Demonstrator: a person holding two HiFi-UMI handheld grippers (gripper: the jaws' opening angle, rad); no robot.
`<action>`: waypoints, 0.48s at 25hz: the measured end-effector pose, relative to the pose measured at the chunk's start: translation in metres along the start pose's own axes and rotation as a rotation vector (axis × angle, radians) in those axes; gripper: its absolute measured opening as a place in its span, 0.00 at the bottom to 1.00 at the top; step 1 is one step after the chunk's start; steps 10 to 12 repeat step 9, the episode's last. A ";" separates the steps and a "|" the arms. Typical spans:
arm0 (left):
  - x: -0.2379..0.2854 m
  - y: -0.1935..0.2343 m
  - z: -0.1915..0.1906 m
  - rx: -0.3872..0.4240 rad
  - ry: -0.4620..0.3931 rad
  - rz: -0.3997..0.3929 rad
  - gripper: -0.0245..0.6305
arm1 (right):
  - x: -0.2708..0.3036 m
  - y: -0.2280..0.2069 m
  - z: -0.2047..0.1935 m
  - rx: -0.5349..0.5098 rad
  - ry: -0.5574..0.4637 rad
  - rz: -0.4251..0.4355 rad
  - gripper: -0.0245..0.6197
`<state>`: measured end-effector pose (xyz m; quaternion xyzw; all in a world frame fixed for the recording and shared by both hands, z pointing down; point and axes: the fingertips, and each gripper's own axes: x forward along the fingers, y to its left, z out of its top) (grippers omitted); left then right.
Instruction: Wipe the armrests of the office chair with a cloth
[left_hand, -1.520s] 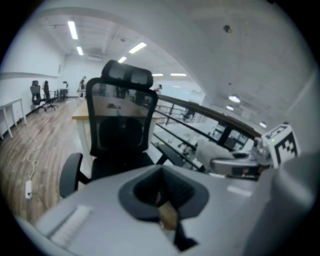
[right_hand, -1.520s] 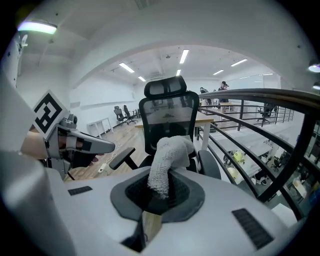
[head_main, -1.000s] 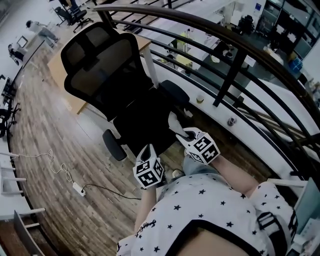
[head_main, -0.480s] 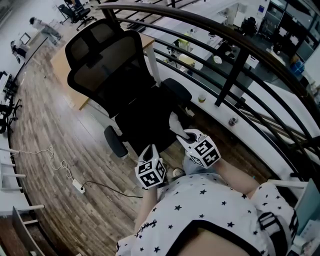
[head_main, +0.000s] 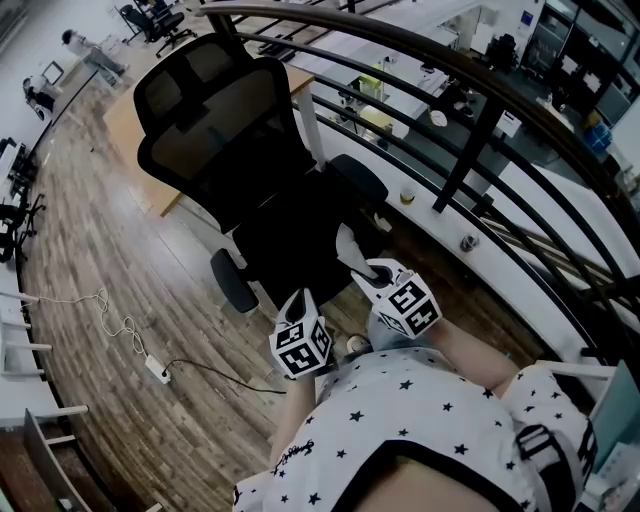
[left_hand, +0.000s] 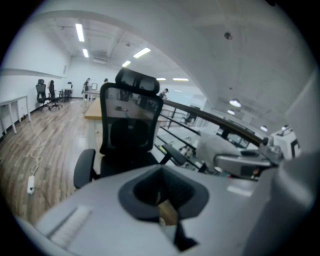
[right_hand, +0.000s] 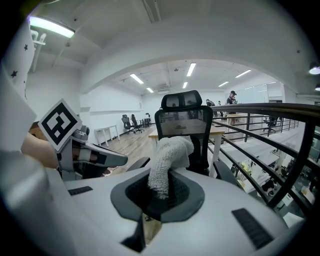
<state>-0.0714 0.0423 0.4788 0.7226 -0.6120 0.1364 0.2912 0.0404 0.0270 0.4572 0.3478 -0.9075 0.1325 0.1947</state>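
Cloth (right_hand: 167, 155) stands clamped in right hand-held gripper (right_hand: 159, 192), facing office chair (head_main: 230, 150).

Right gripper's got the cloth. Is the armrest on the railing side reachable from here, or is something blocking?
Probably yes. The right gripper, shut on the cloth, faces the chair, and nothing stands between it and that armrest. The railing runs beyond the armrest, not across the path.

Dark railing (head_main: 480, 110) right, wooden desk (head_main: 125, 125) beyond, power strip (head_main: 157, 373) on floor (head_main: 100, 250)
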 end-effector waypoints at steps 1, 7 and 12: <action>0.000 0.000 0.000 0.000 -0.002 0.001 0.04 | 0.001 0.000 0.001 -0.002 -0.001 0.001 0.08; -0.003 0.002 0.002 -0.006 -0.010 0.001 0.04 | 0.003 0.004 0.003 -0.008 -0.010 0.008 0.08; -0.004 0.002 0.001 -0.007 -0.011 -0.001 0.04 | 0.002 0.006 0.003 -0.010 -0.011 0.010 0.08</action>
